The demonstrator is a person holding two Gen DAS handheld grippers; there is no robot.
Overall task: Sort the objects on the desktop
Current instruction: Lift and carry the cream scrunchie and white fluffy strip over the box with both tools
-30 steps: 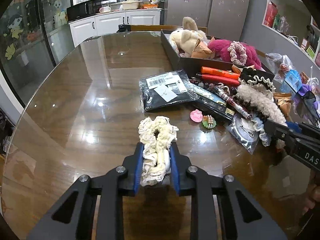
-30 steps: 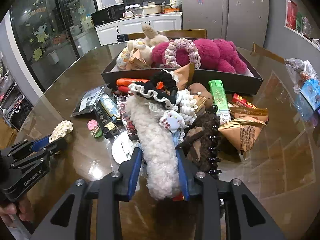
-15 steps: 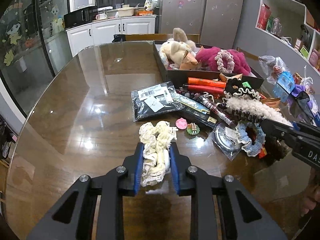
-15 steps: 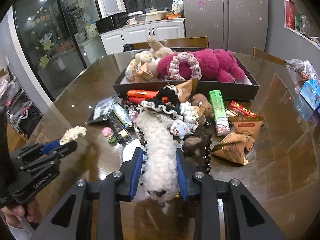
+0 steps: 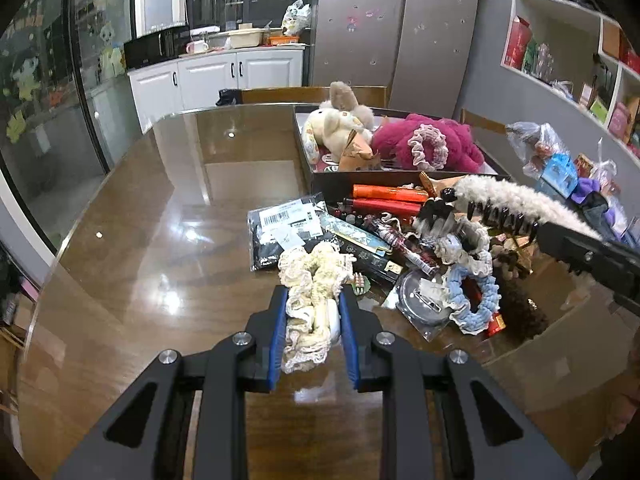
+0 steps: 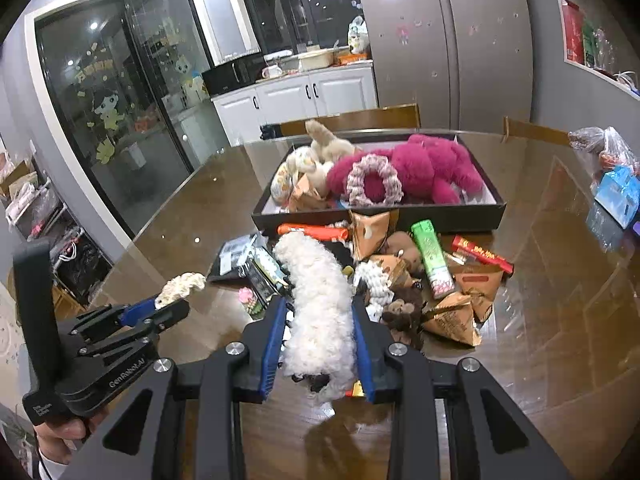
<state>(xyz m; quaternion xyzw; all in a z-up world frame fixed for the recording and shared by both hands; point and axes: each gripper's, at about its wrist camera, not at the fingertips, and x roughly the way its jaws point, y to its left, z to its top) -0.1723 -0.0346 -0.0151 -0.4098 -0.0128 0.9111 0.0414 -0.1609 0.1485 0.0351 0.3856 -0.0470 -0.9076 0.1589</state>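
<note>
Glossy wooden table (image 5: 152,248); left fingers (image 5: 280,320) clamping frilly cream scrunchie (image 5: 314,280), right fingers (image 6: 362,336) clamping fluffy white hair claw (image 6: 320,300).

fridge (image 6: 448,40): steel, far wall | cabinets (image 6: 296,96): white, left of fridge | glass door (image 6: 112,92): dark, stickers, further left | shelves (image 5: 580,64): right of fridge | table (image 5: 168,216): glossy wood, before fridge

Glossy brown table (image 5: 160,240) bearing a black box (image 6: 380,216) at 12 o'clock. Before it lie a black barcoded pouch (image 5: 280,228), red tubes (image 5: 384,200), a green packet (image 6: 432,256) and brown wrappers (image 6: 456,316) at 3 o'clock.
</note>
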